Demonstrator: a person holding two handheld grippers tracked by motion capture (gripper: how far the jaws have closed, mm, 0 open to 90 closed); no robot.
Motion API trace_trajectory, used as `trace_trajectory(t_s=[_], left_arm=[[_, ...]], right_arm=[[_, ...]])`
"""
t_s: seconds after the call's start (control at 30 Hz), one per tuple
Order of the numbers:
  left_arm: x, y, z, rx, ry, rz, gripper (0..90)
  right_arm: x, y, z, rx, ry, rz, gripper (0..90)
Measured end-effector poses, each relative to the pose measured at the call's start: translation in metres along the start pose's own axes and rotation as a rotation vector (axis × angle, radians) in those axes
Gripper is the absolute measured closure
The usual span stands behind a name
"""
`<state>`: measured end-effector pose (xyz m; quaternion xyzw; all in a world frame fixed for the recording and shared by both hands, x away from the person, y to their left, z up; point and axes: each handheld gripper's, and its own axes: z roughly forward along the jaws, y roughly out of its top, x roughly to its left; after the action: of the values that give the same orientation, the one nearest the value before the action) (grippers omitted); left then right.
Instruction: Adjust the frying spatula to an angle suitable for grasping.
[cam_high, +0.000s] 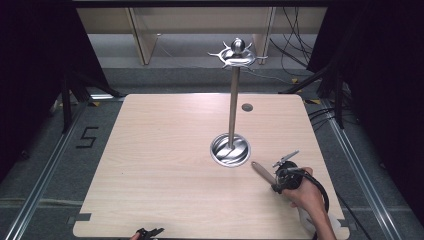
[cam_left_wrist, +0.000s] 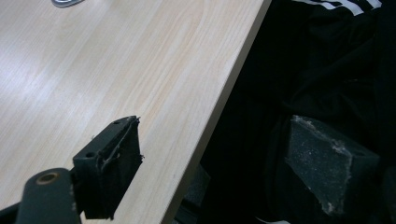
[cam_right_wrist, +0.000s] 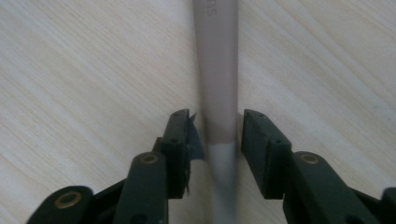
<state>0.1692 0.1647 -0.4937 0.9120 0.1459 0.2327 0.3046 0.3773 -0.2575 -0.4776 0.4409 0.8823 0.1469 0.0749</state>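
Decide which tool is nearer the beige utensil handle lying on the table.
The right tool: its jaws stand on either side of the beige handle, narrow gaps showing. The left tool sits at the table's near edge, far off.

The desk (cam_high: 165, 165) was pale wood with a fine lengthwise grain, and a small grey disc (cam_high: 247, 107) sat at its 12 o'clock edge. The stand (cam_high: 233, 100) was polished silver, its round base streaked with dark reflections. The handle (cam_right_wrist: 217, 70) between the right tongs (cam_right_wrist: 216, 130) was taupe, turning whitish-grey nearer the camera. Both the right and the left tongs (cam_left_wrist: 224, 158) were black, with brass-coloured rivets. The floor (cam_high: 45, 150) was dark grey.
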Motion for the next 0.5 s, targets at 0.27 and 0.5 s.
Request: trace_trajectory(t_s=[0.27,0.5], left_arm=[[-0.0004,-0.0001,0.0006,-0.006,-0.013,-0.006,16.9],[-0.0009,-0.0005,0.0028,0.002,0.002,0.004,16.9]], right_arm=[[-0.0041,0.0057,0.0010,0.020,0.017,-0.062,74.1],[-0.0014,0.0087,-0.0001,0.055,0.011,-0.097,74.3]])
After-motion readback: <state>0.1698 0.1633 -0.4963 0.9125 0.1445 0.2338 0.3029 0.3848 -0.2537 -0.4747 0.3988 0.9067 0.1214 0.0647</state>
